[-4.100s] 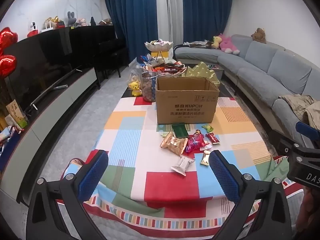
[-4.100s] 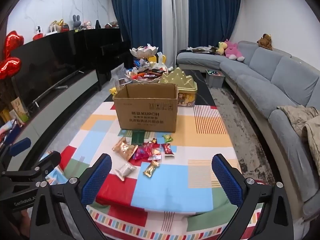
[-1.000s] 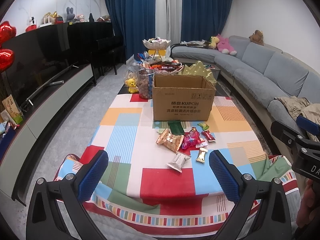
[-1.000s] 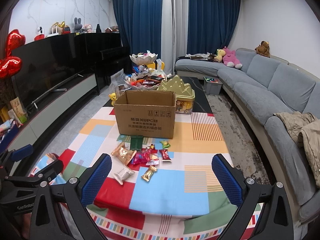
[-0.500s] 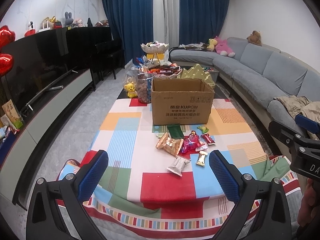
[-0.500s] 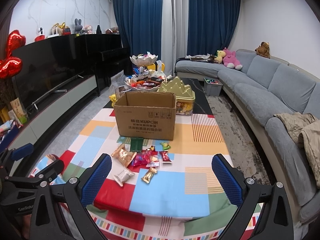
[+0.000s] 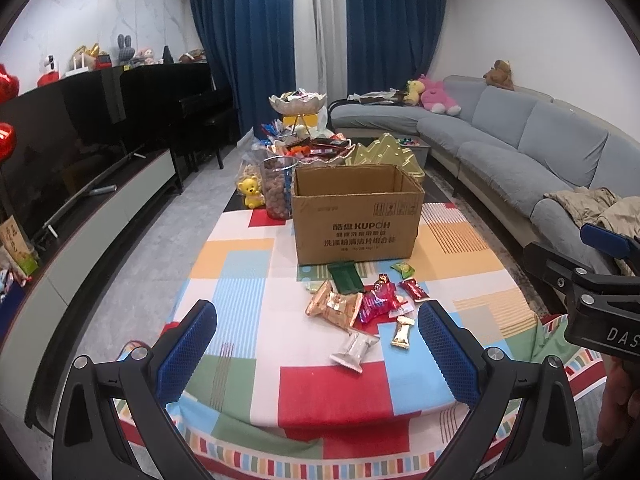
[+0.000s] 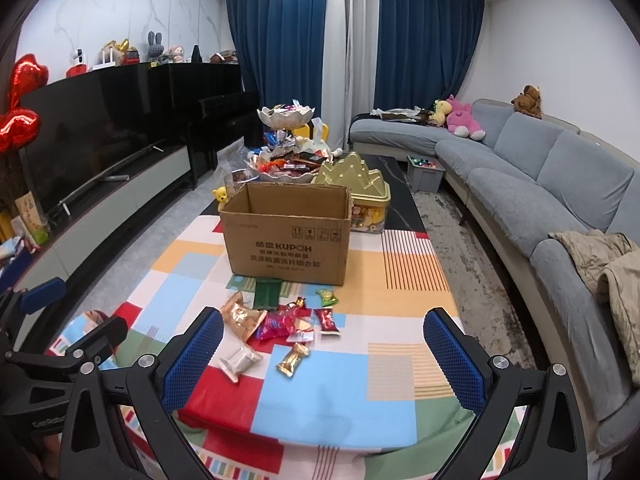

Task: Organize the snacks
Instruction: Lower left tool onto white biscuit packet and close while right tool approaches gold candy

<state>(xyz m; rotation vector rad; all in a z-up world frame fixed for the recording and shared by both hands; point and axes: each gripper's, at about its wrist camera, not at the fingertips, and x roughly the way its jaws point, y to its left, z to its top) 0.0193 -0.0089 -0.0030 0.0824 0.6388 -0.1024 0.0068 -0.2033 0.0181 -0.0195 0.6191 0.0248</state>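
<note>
Snack packets lying loose on the counter (image 7: 248, 264), in front of an open cardboard box (image 7: 356, 220) printed "KUPOH". The box stands upright, flaps folded in; its inside is hidden from both views. Eight packets can be counted with fair certainty: one dark green flat packet (image 7: 345, 277) touching the foot of the box, one small green packet (image 7: 403, 268) to its right, one orange-gold bag (image 7: 334, 309), one crumpled magenta bag (image 7: 378, 300) with a small gold-red sweet (image 7: 384, 279) at its far end, one red bar (image 7: 415, 290), one gold bar (image 7: 402, 333) and one clear-silver packet (image 7: 356, 348) nearest the cameras. The middle ones overlap, and a white wrapper half under the magenta bag makes the count uncertain.

The counter carries a cloth of coloured rectangles: red, blue, green, orange, white. Behind the box stand a clear jar of brown nuts (image 7: 277, 188), a yellow bear figure (image 7: 250, 192), a gold ridged tin (image 8: 354, 184) and a two-tier bowl stand heaped with sweets (image 8: 286, 120). One grey corner sofa (image 8: 540, 168) runs along the right wall; one long television (image 8: 100, 128) stands at the left; blue curtains (image 8: 280, 52) close the far end.

The left gripper (image 7: 316, 354) and the right gripper (image 8: 320, 360) hang above the near edge of the counter, each spread wide and holding nothing, well short of the packets.
</note>
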